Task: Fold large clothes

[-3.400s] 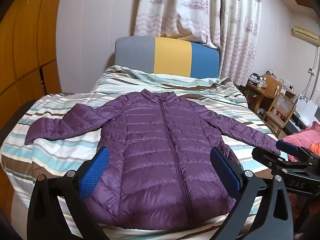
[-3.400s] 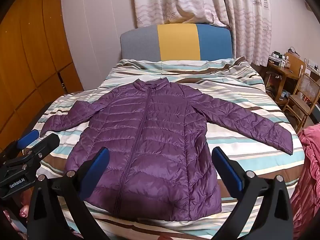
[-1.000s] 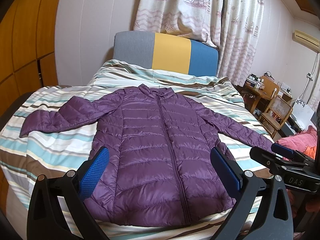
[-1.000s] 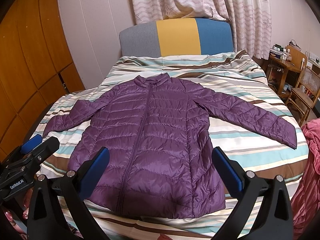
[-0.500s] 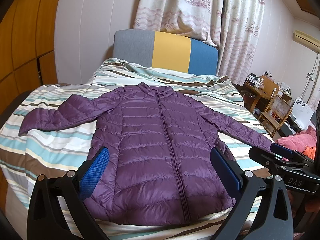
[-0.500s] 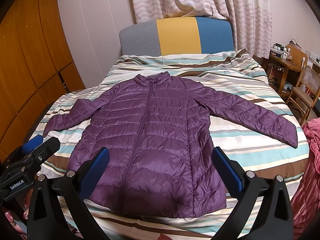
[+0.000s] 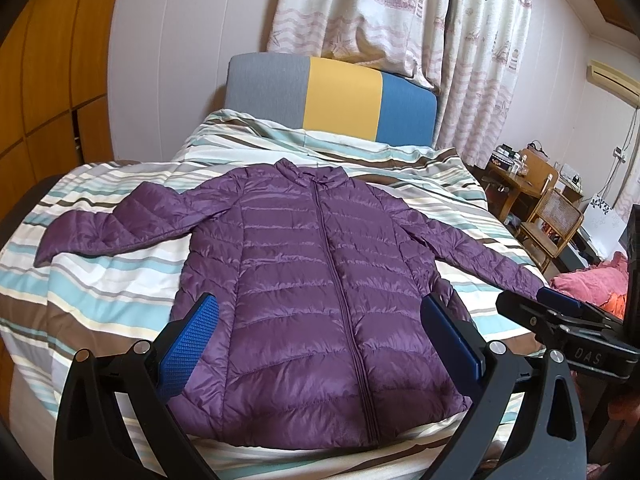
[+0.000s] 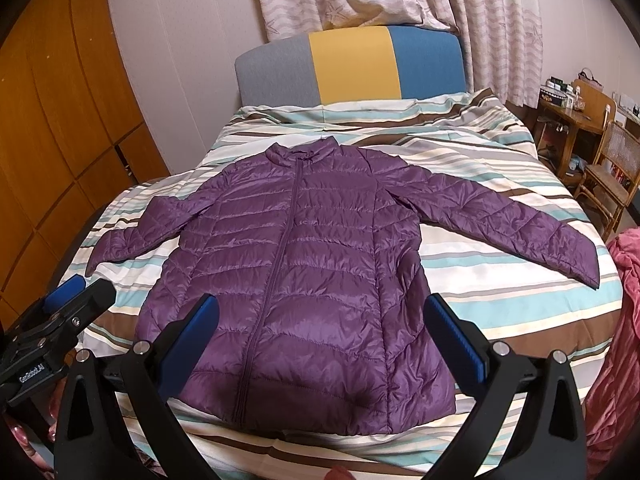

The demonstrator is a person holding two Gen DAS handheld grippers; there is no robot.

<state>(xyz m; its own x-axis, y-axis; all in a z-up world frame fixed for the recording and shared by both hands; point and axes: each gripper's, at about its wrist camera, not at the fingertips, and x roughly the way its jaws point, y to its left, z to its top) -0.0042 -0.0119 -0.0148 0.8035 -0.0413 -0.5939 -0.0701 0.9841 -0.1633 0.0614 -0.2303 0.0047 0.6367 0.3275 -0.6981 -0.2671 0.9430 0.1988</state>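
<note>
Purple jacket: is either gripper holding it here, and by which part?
Nothing is held. The purple jacket lies flat on the bed; left gripper and right gripper are open above its hem.

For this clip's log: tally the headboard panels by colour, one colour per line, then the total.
Grey panel: 1
Yellow panel: 1
Blue panel: 1
Total: 3

bare striped bedspread [image 8: 500, 280] around the jacket [image 8: 304, 280]; pink cloth [image 8: 624, 320] just right
</note>
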